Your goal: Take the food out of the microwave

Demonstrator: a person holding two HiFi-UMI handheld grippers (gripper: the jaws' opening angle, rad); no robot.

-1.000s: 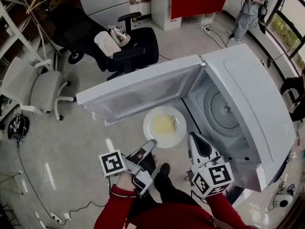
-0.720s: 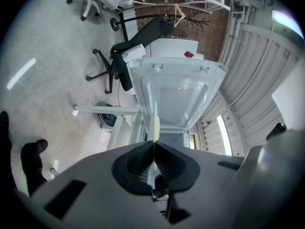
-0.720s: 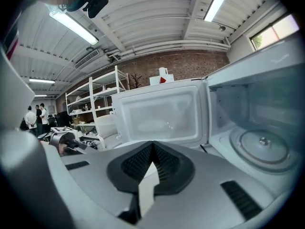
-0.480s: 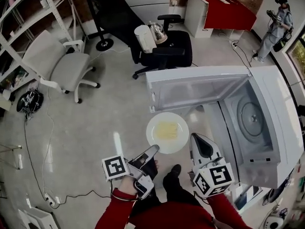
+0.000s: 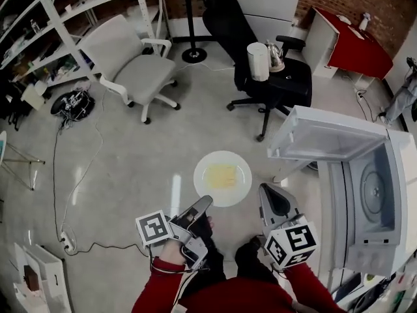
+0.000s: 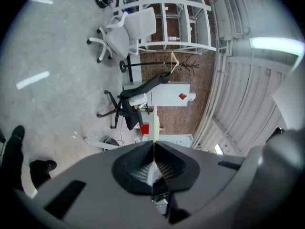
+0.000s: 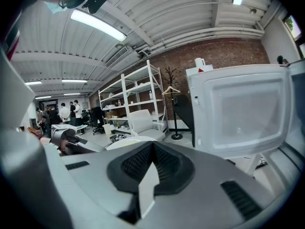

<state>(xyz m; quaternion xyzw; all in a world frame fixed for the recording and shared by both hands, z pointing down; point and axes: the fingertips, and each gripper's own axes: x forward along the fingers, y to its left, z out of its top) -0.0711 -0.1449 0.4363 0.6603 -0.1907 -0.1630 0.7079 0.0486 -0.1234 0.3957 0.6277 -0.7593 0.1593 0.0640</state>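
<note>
A white plate [image 5: 223, 178] with yellow food [image 5: 221, 175] hangs level over the grey floor, between my two grippers. My left gripper [image 5: 205, 201] is shut on its near-left rim; in the left gripper view the plate [image 6: 156, 128] shows edge-on, clamped in the left gripper [image 6: 153, 149]. My right gripper [image 5: 263, 189] is shut on the plate's right rim; the right gripper view has the rim [image 7: 131, 140] running into the right gripper [image 7: 151, 152]. The white microwave [image 5: 391, 194] stands at the right with its door [image 5: 326, 134] swung open and its turntable bare.
A black office chair [image 5: 273, 77] carrying a white jug and a kettle stands behind the plate. A grey chair [image 5: 133, 67] and metal shelves [image 5: 45, 31] are at the back left. Cables [image 5: 71, 194] trail on the floor. The person's shoes show below.
The plate and both grippers have drawn back and left from the microwave; the oven now sits at the right edge and the plate hangs over bare floor. Both grips are unchanged.
</note>
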